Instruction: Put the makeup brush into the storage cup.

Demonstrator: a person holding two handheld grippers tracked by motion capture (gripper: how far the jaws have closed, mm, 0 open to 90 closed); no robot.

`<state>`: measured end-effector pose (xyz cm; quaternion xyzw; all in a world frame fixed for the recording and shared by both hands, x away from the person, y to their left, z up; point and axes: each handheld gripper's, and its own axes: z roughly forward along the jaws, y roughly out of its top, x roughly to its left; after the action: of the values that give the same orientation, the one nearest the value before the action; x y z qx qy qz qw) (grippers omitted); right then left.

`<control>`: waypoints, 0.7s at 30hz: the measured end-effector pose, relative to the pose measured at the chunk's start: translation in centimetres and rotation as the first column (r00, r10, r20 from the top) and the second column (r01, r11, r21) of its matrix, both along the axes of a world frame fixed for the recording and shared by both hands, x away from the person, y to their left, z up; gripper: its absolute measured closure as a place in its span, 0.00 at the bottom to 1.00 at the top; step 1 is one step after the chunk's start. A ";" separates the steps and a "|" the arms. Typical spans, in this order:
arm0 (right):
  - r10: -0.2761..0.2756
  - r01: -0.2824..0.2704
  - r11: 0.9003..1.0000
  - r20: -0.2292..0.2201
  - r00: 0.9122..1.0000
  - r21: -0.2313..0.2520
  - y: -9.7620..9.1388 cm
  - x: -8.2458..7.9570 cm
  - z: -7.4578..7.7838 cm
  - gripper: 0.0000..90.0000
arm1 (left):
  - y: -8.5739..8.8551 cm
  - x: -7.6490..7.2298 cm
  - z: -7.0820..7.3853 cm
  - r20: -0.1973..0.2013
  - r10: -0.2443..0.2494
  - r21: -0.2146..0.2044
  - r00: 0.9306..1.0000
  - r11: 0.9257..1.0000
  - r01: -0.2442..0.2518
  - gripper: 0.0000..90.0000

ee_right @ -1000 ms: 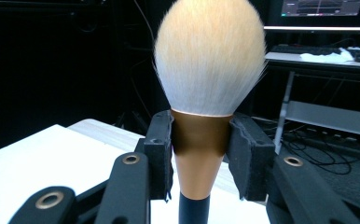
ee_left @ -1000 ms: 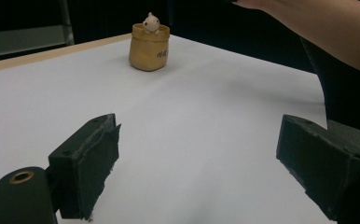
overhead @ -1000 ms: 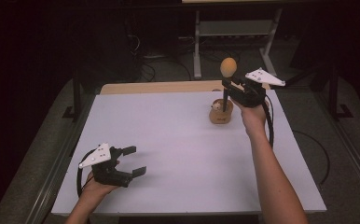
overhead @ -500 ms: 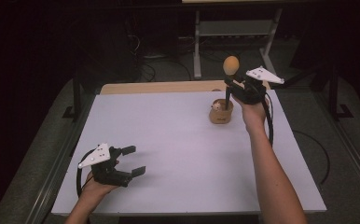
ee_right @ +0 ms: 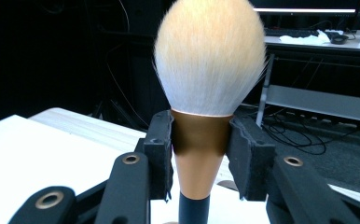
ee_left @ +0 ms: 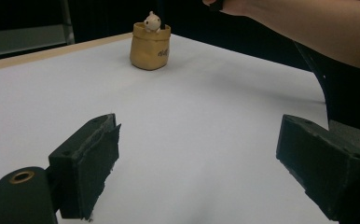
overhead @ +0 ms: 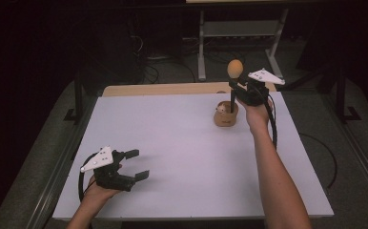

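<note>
Nearest the person, the left gripper (overhead: pixel 135 165) is resting at the front left of the white table (overhead: pixel 172 143), held in the left hand (overhead: pixel 98 188). Its jaws are standing wide apart with nothing between them; in the left gripper view, bare tabletop is showing between the two black pads.

Farther out, on the right, the right forearm (overhead: pixel 272 171) is stretching across the table to the right gripper (overhead: pixel 237 86), which is hanging in the air over the far right part of the table. Its jaws are clamping a makeup brush (ee_right: pixel 209 60) by the copper ferrule, one pad pressing on each side. The brush is standing upright, its pale round head on top and its dark handle pointing down.

Just below the handle, a small tan pouch (overhead: pixel 225 114) is sitting on the table near the far edge. A little white figure (ee_left: pixel 152 20) is poking out of its top. Whether the handle tip is touching the pouch is hard to tell.
</note>
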<state>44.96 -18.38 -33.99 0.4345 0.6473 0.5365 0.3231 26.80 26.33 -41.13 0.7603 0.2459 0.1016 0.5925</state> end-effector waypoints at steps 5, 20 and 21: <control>-0.003 0.003 1.000 0.000 1.000 -0.009 0.2 0.3 -0.3 0.68 | 0.0 0.0 0.0 0.002 -0.002 0.004 1.000 1.000 0.002 0.14; 0.001 -0.004 0.998 -0.043 0.999 -0.056 0.8 1.1 -1.6 0.68 | 0.1 0.0 0.0 0.000 -0.001 0.003 1.000 1.000 0.001 0.14; 0.001 -0.004 0.998 -0.043 0.999 -0.056 0.8 1.2 -1.7 0.68 | 0.1 0.0 0.0 0.001 -0.004 0.004 1.000 1.000 0.004 0.14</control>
<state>46.15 -17.57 -35.70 0.4359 0.6695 0.5090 0.3204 26.82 26.46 -41.13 0.7619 0.2439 0.1015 0.5913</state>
